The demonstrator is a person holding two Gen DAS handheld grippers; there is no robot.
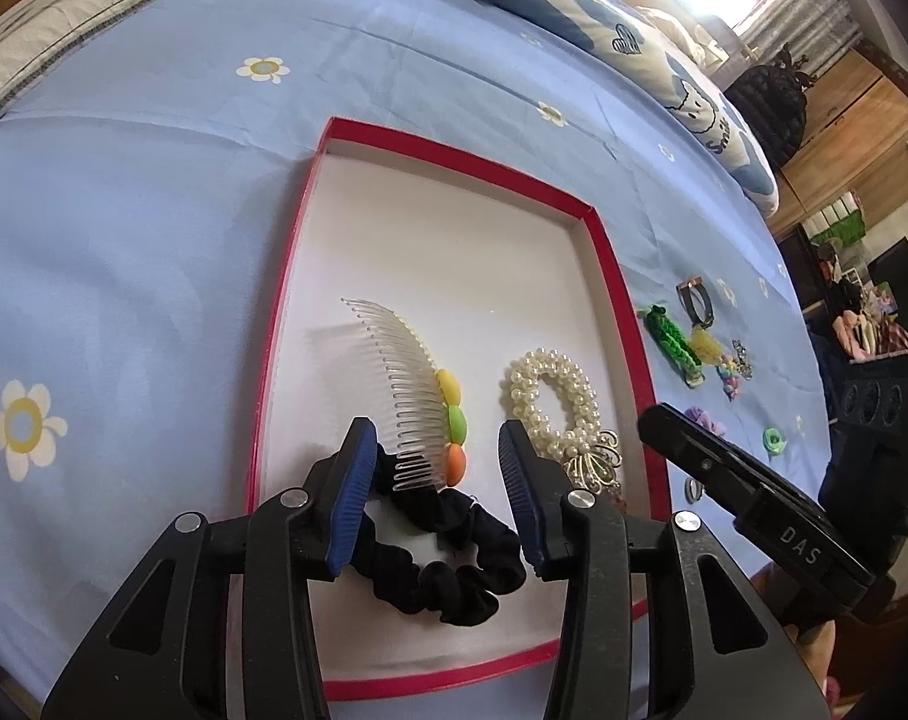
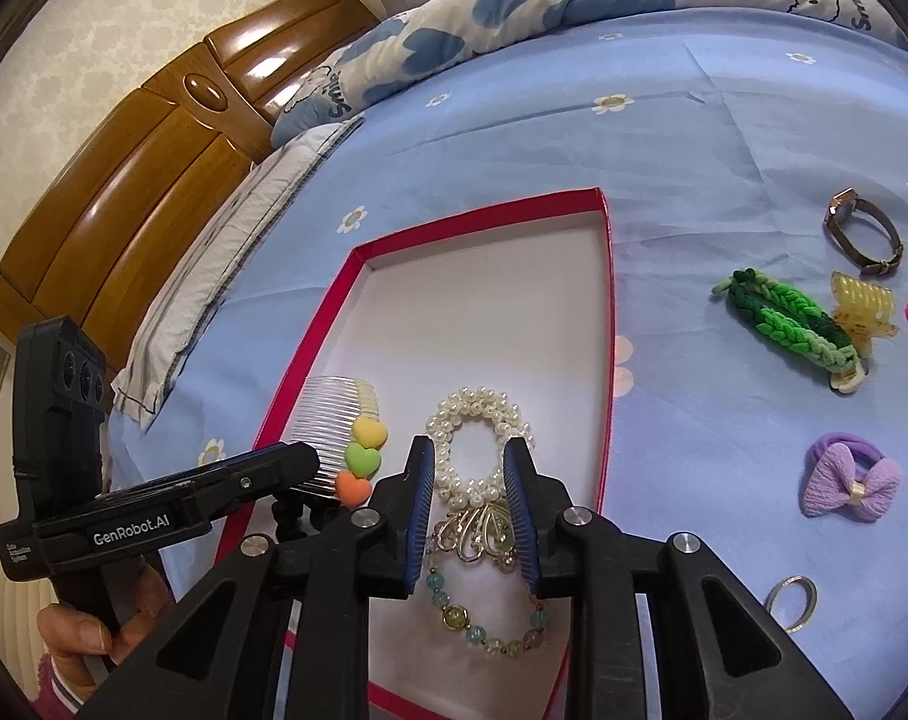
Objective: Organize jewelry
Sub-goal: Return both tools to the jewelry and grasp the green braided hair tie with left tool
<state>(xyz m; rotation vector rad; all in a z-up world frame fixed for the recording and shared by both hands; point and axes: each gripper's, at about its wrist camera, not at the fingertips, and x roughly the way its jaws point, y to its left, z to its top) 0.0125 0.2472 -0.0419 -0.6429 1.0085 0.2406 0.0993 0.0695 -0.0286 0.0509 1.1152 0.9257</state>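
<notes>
Left wrist view: we judge the black scrunchie (image 1: 448, 564) soft and light, best pinched across its band, beneath our left gripper (image 1: 436, 468), parted and empty.

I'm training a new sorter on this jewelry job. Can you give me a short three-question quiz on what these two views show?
1. True or false: the black scrunchie lies inside the red-rimmed box.
2. Which item is still out on the blue bedsheet? A) pearl scrunchie B) purple bow hair tie C) clear comb with hearts
3. Fill in: the wristwatch lies ____ the box.

Key:
1. True.
2. B; the pearl scrunchie and the comb are in the box.
3. Outside, on the sheet beyond the green braided clip.
</notes>
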